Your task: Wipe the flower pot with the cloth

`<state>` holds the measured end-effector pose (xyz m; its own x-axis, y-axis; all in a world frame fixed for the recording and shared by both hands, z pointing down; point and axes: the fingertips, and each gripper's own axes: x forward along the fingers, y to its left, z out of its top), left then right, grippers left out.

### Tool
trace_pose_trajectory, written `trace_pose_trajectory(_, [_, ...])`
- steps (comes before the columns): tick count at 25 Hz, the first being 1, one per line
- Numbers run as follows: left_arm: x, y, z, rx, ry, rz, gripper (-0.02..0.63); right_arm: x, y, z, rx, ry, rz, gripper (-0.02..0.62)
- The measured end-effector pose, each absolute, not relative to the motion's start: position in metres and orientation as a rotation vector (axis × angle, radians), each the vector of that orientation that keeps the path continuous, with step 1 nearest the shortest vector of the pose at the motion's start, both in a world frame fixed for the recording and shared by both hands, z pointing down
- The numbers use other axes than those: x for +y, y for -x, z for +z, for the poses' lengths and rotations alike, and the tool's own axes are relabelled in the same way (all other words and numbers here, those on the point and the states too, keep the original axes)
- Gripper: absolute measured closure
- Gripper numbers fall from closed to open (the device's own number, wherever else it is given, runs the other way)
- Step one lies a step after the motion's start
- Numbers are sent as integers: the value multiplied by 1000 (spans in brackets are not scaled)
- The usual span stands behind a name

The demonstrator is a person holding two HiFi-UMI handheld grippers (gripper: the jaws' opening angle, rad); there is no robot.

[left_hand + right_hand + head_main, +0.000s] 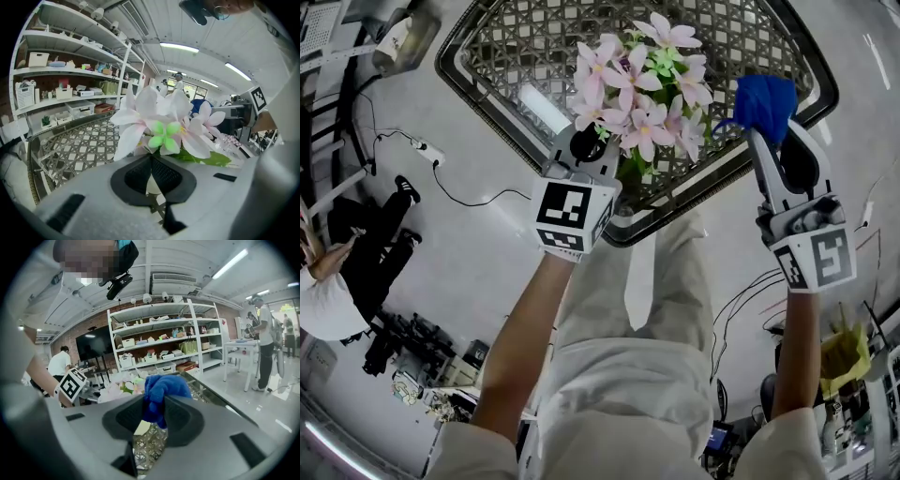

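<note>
**Left gripper** (pixel 589 145) (pixel 151 161): the jaws are drawn in tight on a white piece, taken to be the pot (pixel 151 185). It sits between the pads, just behind their tips. Little of it shows, only a smooth, pale surface. The rest is hidden by the jaws, so its own long axis cannot be confirmed.

**Flowers** (pixel 642 89) (pixel 164 126): they rise straight ahead of the left jaw tips, roughly along the gripper's line and leaning to its right. The petals are pale pink with green centres, and green leaves lie below them.

**Right gripper** (pixel 766 136) (pixel 154 411): the jaws are clamped on the blue cloth (pixel 766 101) (pixel 161 390). The cloth bunches out ahead of the tips, and a pale tag hangs between the pads. It is near the flowers, which lie to this gripper's left, but not touching them.

**Table** (pixel 516 47): a lattice top that lies beyond and beneath both grippers.
</note>
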<state>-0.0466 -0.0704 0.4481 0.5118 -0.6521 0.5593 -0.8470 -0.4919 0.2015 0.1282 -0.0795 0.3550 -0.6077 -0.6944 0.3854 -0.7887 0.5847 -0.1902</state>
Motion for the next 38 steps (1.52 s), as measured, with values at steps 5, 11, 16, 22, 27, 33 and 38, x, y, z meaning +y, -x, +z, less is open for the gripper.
trace_pose_trajectory(5, [-70,45,450,-1240,-2297,574,583,-102,-122,376,-2548,-1151,431,474])
trace_pose_trajectory(11, [-70,45,450,-1242,-2287,564,583,-124,-113,424,-2549,-1038,539,476])
trace_pose_trajectory(16, [-70,45,450,-1241,-2290,560,583,-131,-96,467,-2502,-921,599,476])
trace_pose_trajectory(22, [-71,44,450,-1231,-2286,556,583,-139,-73,482,-2533,-824,629,476])
trace_pose_trajectory(27, [-70,45,447,-1231,-2288,560,583,-140,-54,478,-2597,-713,696,477])
trace_pose_trajectory(33, [-71,45,446,-1264,-2283,571,583,-131,-48,473,-2604,-558,621,483])
trace_pose_trajectory(38, [-71,46,447,-1284,-2271,564,583,-117,-53,468,-2594,-494,555,483])
